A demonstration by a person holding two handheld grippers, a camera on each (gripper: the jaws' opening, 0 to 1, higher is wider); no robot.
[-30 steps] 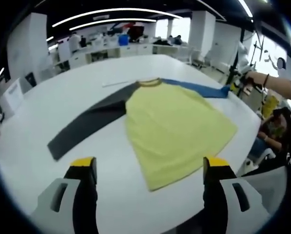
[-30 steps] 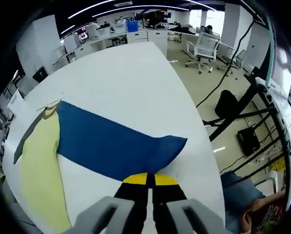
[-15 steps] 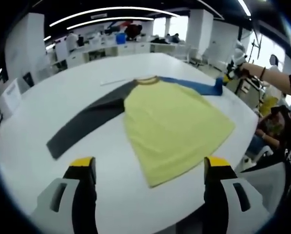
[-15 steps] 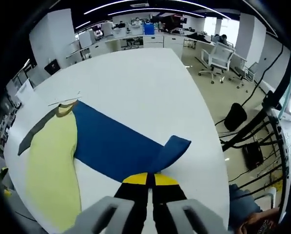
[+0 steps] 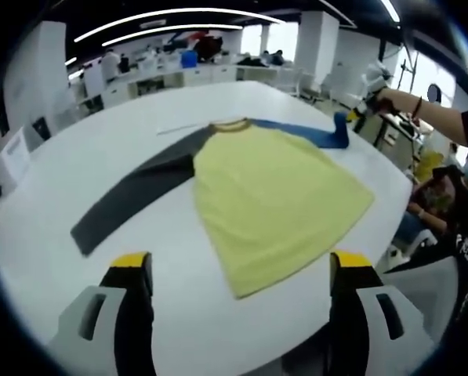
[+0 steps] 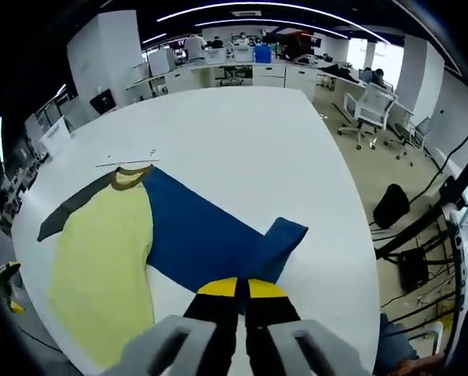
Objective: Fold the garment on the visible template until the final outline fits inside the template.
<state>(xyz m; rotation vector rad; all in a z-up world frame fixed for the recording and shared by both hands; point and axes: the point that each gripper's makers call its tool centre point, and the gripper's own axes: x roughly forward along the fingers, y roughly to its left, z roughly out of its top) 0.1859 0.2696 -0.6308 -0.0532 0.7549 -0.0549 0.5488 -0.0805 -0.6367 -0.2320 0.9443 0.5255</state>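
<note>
The blue sleeve (image 6: 218,243) is pinched by the right gripper (image 6: 234,288) and lifted; the left gripper (image 5: 241,270) is spread, idle; the garment (image 5: 273,196) lies otherwise unfolded.

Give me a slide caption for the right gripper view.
Right gripper shut on blue sleeve, lifting its cuff over the table.

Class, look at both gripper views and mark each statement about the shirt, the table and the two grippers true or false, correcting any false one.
1. The right gripper is shut on the blue sleeve. True.
2. The left gripper holds the grey sleeve. False: it is open, above the white table, touching nothing.
3. The shirt's body is yellow. True.
4. The blue sleeve lies fully flat. False: its cuff end is lifted and bent over.
5. The shirt hangs on a chair. False: it lies on the table.
</note>
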